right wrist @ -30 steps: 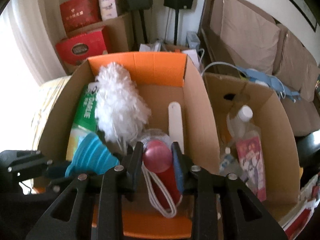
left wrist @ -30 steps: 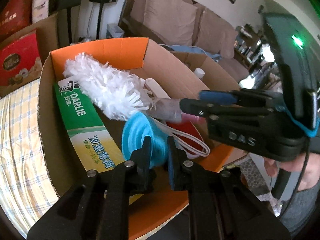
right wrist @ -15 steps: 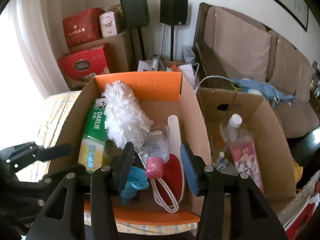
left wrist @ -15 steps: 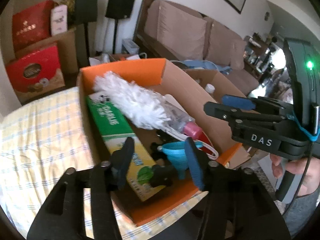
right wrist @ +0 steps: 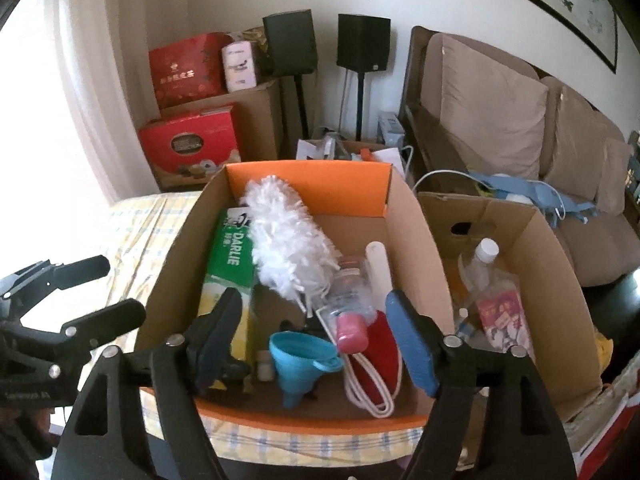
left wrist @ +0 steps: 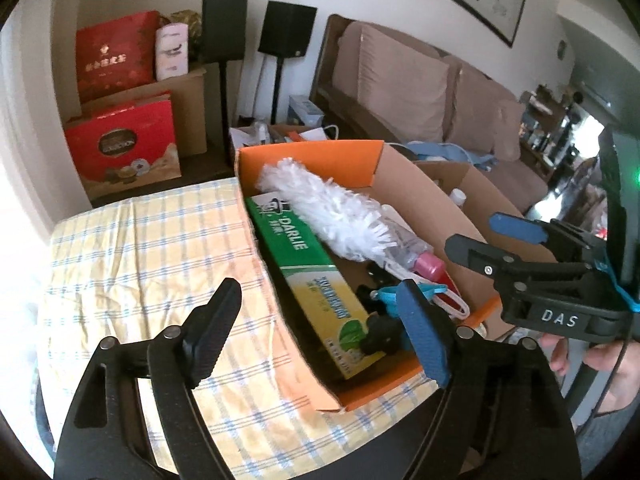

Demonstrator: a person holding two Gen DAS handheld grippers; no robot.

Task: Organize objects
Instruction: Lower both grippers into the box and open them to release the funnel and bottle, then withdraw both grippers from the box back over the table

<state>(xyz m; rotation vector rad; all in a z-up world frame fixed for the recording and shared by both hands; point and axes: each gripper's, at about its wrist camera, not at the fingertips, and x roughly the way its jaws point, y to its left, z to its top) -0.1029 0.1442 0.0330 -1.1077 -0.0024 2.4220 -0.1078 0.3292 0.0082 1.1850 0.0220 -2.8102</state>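
Note:
An open cardboard box with orange flaps stands on a checked tablecloth. In it lie a white fluffy duster, a green Darlie box, a blue funnel, a clear bottle with a pink cap, a red item with white cord and a white stick. My left gripper is open and empty, raised above the box's near left corner. My right gripper is open and empty above the box's front; it also shows in the left wrist view.
A second cardboard box with bottles and packets stands right of the first. Red gift boxes, speakers on stands and a brown sofa fill the back. The checked cloth extends left of the box.
Both grippers opened, letting go of the blue funnel and the pink-capped bottle, which now lie in the box. Both grippers pulled back and up from the box.

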